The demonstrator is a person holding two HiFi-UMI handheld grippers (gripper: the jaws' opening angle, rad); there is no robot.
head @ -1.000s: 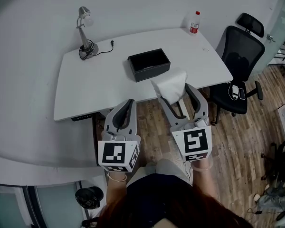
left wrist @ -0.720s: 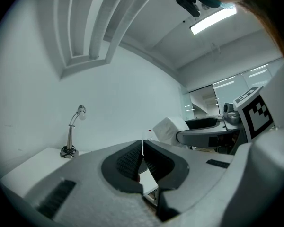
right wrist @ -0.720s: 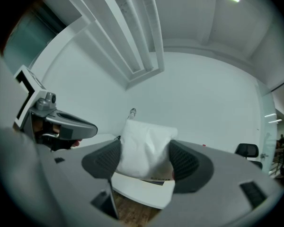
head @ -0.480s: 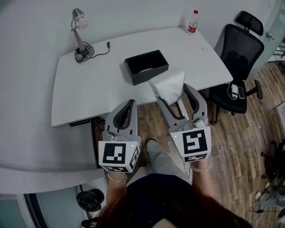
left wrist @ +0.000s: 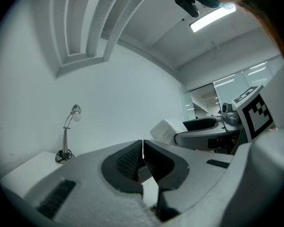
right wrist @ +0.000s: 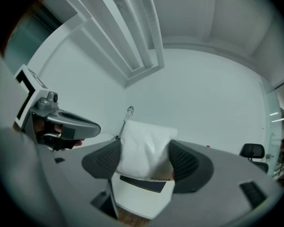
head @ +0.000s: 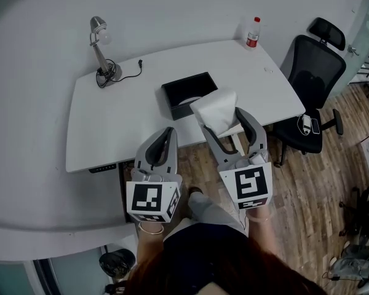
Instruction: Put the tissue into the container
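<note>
Tissue (head: 216, 109) is up in the air, pinched btwn the two jaws of my right gripper (head: 222, 119). The gripper is clamped on its lower part, so the soft white bulk sticks out past the tips. Grip is mid-body, not at a corner, prob. so it won't droop or slip while carried. In the head view the tissue hangs over the near-right corner of the black container (head: 183, 80) and hides part of it; how high above, can't tell. The container sits open-topped near the middle of the white surface (head: 123, 121) w/ nothing over its mouth, so it can take a drop from above. The right gripper view shows the tissue filling the gap, both pads pressing its sides. A dark strip below it is prob. the container.

My left gripper (head: 168, 134) has its jaws closed together on nothing. It's held by the surface's front edge, left of the container and apart from it. I'd say it's parked out of the way, b/c one gripper is enough for sth this light.

Lamp (head: 99, 48) at the far left and bottle (head: 252, 31) at the far edge are well apart from the container, so no obstruction.

My read: the carry is nearly done. Next I'd centre the tissue over the opening, lower it, then open the jaws. Risk: it's light & may cling to a pad or land on the rim.
</note>
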